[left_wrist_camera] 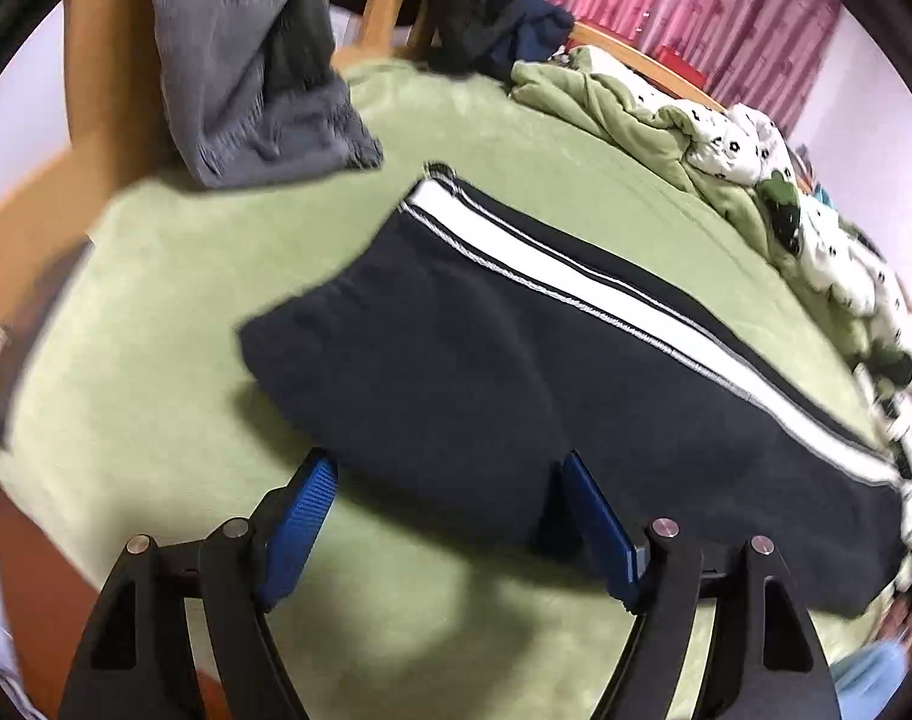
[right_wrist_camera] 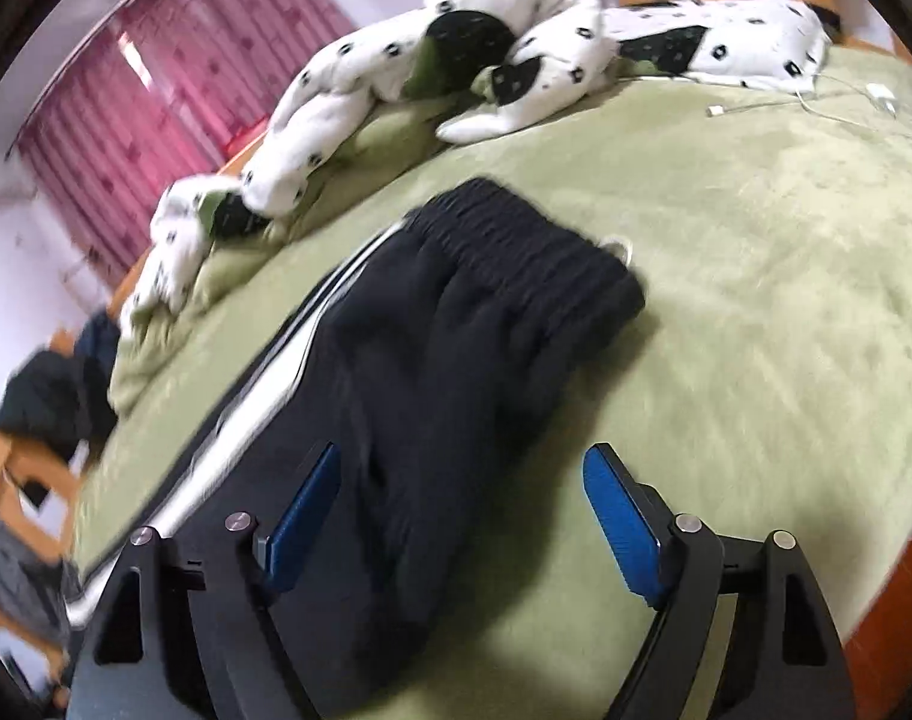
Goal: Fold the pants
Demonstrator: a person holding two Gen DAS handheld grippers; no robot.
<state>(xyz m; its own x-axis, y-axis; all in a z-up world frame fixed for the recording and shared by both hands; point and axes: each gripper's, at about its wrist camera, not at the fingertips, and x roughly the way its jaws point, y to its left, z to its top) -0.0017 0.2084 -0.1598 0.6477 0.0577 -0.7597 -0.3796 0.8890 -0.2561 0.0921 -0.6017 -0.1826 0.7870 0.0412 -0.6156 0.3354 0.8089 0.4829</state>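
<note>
Dark navy pants (left_wrist_camera: pixel 468 360) with a white side stripe (left_wrist_camera: pixel 576 282) lie flat on a green bed cover (left_wrist_camera: pixel 186 276), legs stacked one on the other. My left gripper (left_wrist_camera: pixel 447 468) is open, just above the pants' near edge, holding nothing. In the right wrist view the same pants (right_wrist_camera: pixel 432 360) run away from me, with the ribbed waistband (right_wrist_camera: pixel 534 252) at the far end. My right gripper (right_wrist_camera: pixel 462 462) is open above the pants near the waist part, holding nothing.
A grey garment (left_wrist_camera: pixel 258 78) hangs over a wooden bed frame at the back left. A rumpled white and green spotted quilt (right_wrist_camera: pixel 456 54) lies along the far side of the bed. A white cable and charger (right_wrist_camera: pixel 816 99) lie on the cover. Pink curtains (right_wrist_camera: pixel 174 60) hang behind.
</note>
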